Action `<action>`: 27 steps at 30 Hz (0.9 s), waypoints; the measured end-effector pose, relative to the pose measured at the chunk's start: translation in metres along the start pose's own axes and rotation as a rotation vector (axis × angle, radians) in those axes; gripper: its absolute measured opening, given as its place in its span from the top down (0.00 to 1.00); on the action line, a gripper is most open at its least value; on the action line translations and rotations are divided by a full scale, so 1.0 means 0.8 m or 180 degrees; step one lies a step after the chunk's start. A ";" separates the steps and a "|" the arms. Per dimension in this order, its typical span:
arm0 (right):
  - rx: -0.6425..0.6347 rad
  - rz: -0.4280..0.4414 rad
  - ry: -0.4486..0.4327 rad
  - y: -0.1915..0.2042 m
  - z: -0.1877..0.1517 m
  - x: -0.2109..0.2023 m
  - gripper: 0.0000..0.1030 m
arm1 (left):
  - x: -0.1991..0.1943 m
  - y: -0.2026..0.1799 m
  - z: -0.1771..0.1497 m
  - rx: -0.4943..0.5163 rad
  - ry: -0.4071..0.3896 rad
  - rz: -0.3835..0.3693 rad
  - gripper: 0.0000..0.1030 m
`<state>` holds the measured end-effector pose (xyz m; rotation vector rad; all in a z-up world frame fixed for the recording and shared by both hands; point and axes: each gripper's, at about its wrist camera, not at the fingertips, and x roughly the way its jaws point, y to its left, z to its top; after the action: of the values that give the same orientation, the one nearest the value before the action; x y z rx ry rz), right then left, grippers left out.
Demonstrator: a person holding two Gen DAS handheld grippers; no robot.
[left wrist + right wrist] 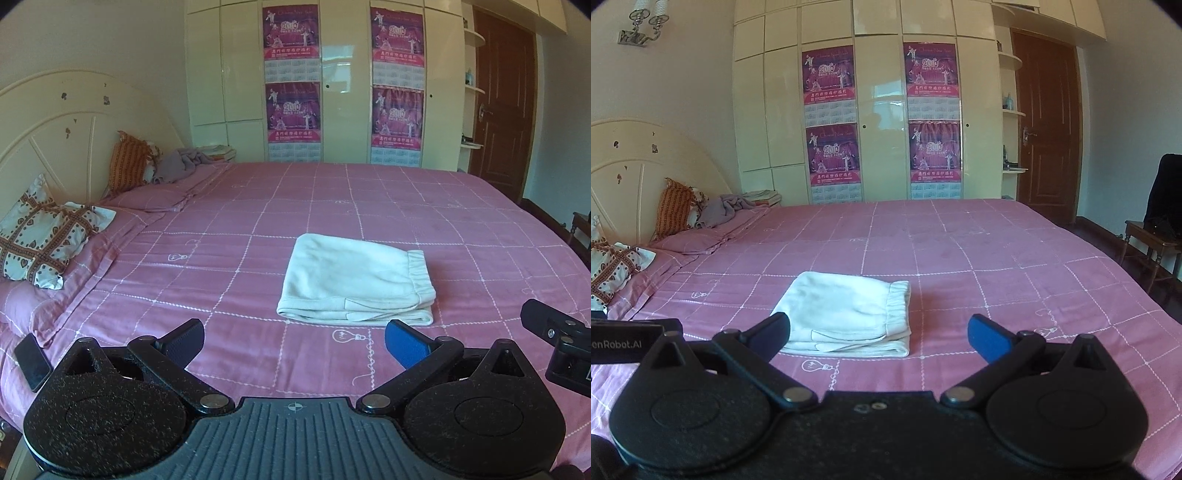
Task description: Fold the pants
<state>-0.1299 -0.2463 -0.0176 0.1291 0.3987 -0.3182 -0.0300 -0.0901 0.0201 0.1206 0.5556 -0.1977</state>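
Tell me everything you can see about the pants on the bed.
The pants are cream white, of soft fleece-like cloth, folded into a compact, roughly square stack of several layers. The gathered elastic waistband lies along the right edge, and the layered edges face the cameras. They lie flat on the pink checked bedsheet. Only the sheet touches them; both grippers are apart from them.

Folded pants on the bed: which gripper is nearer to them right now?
Roughly even; the right gripper looks slightly nearer, its left finger overlapping the white pants' corner. The left gripper hangs just short of their near edge. Both are open, touching nothing.
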 end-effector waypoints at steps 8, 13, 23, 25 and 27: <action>0.0111 -0.0025 0.0001 -0.020 -0.001 -0.002 0.00 | -0.009 -0.025 -0.004 0.0084 0.0029 -0.0083 0.00; 0.0145 -0.0016 0.0039 -0.027 -0.006 0.001 0.00 | -0.006 -0.028 -0.004 0.0075 0.0052 -0.0087 0.00; 0.0115 -0.0027 0.0078 -0.023 -0.009 0.005 0.00 | 0.006 -0.030 -0.007 0.0099 0.0118 -0.0129 0.00; 0.0123 -0.0026 0.0099 -0.023 -0.010 0.006 0.00 | 0.009 -0.031 -0.007 0.0110 0.0132 -0.0136 0.00; 0.0129 -0.0033 0.0105 -0.024 -0.011 0.007 0.00 | 0.010 -0.031 -0.007 0.0110 0.0138 -0.0146 0.00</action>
<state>-0.1344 -0.2642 -0.0291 0.1720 0.4258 -0.3348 -0.0316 -0.1143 0.0094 0.1461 0.5985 -0.2498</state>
